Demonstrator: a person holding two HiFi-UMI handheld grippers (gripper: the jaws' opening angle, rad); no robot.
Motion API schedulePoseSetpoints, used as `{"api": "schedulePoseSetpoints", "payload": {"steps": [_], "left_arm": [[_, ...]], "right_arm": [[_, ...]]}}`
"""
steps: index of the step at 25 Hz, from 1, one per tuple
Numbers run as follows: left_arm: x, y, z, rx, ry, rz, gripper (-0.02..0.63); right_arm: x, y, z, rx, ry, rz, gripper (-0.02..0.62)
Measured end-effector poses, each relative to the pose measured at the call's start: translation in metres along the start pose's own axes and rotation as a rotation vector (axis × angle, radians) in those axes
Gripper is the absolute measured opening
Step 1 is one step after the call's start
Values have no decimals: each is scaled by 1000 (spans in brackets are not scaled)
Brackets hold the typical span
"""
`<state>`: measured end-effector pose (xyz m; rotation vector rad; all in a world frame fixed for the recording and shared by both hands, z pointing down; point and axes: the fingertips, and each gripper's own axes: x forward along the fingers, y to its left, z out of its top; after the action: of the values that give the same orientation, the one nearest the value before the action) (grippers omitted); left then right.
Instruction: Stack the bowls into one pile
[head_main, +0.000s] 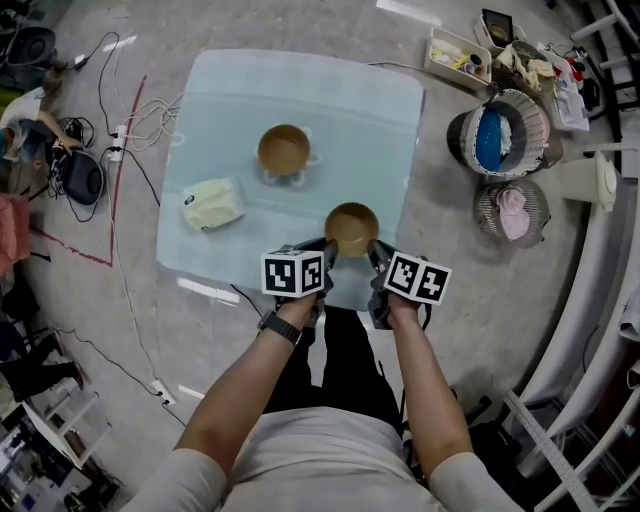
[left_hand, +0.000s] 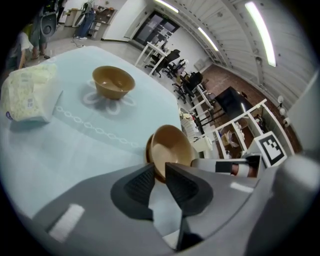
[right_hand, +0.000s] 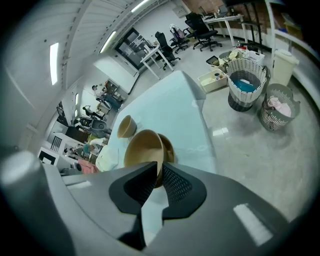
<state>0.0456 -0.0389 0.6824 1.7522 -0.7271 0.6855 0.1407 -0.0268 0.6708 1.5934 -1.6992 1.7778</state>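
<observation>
On the table (head_main: 230, 120), left gripper (left_hand: 160, 168) and right gripper (right_hand: 159, 168) both seemingly clamp the near bowl (head_main: 352, 226).

wears a short-sleeved pale beige t-shirt (head_main: 330, 465) over black trousers (head_main: 345, 360), with a dark watch (head_main: 279, 327) on a black strap at the left wrist. carries on the left gripper (head_main: 328, 246) and the right gripper (head_main: 371, 250) rounded shells of pale grey moulded plastic. shows black pads (left_hand: 140, 185) inside the left jaws, ribbed, and mesh-textured black pads (right_hand: 175, 184) inside the right. bears a white left cube (head_main: 293, 273) and a white right cube (head_main: 418, 277), each printed with black square markers. has a small pale rectangular label (left_hand: 65, 222) on the left shell.
</observation>
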Motion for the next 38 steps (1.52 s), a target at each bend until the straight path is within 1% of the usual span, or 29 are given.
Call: {"api": "schedulePoseSetpoints", "payload": {"steps": [4, 12, 14, 18, 22, 26, 32, 38], "left_arm": [[2, 4, -2, -10, 6, 2, 38], [-10, 13, 4, -19, -25, 22, 43], [-14, 14, 7, -21, -39, 24, 43], [-25, 15, 21, -17, -81, 23, 41], [-39, 19, 45, -24, -146, 26, 41], [-52, 23, 69, -8, -206, 42, 41], [-61, 33, 99, -49, -269, 51, 41], [-66, 55, 118, -109, -315, 85, 34]], "right_arm": [[3, -3, -2, -28, 4, -8, 35], [-9, -11, 4, -107, -9, -80, 38], [-15, -7, 10, -144, -29, -94, 38], [-21, 13, 27, -224, -70, -95, 37], [-19, 41, 48, -299, -100, -69, 37], [-12, 67, 66, -358, -114, -36, 35], [8, 94, 85, -393, -102, 13, 34], [35, 120, 99, -444, -73, 73, 29]]}}
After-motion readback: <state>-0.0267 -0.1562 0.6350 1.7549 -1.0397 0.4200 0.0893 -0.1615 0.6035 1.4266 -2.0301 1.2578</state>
